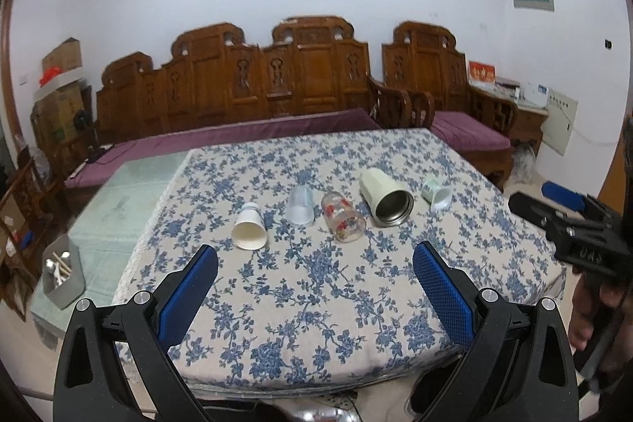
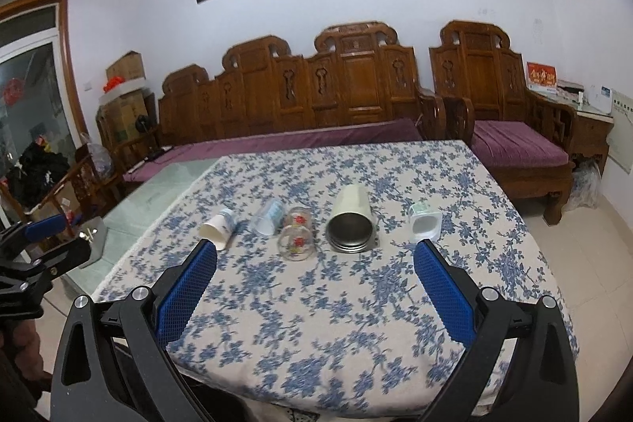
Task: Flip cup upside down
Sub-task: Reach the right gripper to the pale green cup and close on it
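Several cups lie on their sides in a row on the blue-flowered tablecloth (image 1: 316, 295). From left: a white paper cup (image 1: 249, 226) (image 2: 217, 230), a clear plastic cup (image 1: 300, 205) (image 2: 268, 218), a glass with red flowers (image 1: 342, 218) (image 2: 297, 238), a cream steel tumbler (image 1: 385, 198) (image 2: 351, 222), and a small green-white cup (image 1: 436, 193) (image 2: 424, 224). My left gripper (image 1: 314, 260) is open and empty, above the table's near part. My right gripper (image 2: 314, 258) is open and empty, also short of the cups.
A grey box with utensils (image 1: 63, 277) stands on the green mat (image 1: 118, 208) at the table's left. A carved wooden bench (image 1: 237, 86) with purple cushions and an armchair (image 2: 514, 129) stand behind the table. The right gripper shows in the left wrist view (image 1: 569, 220).
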Demonstrator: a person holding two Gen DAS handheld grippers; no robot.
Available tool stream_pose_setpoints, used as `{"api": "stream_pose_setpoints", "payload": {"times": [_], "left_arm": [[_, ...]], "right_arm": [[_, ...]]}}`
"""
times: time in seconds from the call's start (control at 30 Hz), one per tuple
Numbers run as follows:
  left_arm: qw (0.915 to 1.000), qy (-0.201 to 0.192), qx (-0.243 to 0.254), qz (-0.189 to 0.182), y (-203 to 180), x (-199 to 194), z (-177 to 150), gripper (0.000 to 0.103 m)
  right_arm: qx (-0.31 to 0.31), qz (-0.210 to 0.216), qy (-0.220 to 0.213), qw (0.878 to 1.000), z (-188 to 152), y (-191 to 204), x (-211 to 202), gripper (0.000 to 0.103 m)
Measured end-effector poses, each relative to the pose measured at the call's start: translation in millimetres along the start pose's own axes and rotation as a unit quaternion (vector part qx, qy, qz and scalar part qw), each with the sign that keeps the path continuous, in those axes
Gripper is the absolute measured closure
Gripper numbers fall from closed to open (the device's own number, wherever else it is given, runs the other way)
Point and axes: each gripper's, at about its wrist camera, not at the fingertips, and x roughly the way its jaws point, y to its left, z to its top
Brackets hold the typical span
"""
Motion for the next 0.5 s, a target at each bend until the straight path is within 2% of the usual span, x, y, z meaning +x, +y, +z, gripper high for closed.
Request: {"api": "stream_pose_setpoints", "payload": {"times": [0.5], "left_arm": [[0.9960,0.086,0.022,-0.014,2.0,109.9,26.6,0.008]], "right_arm": [[0.013,-0.014,0.124,0.992,30.8,-75.9,132.3,0.018]]}}
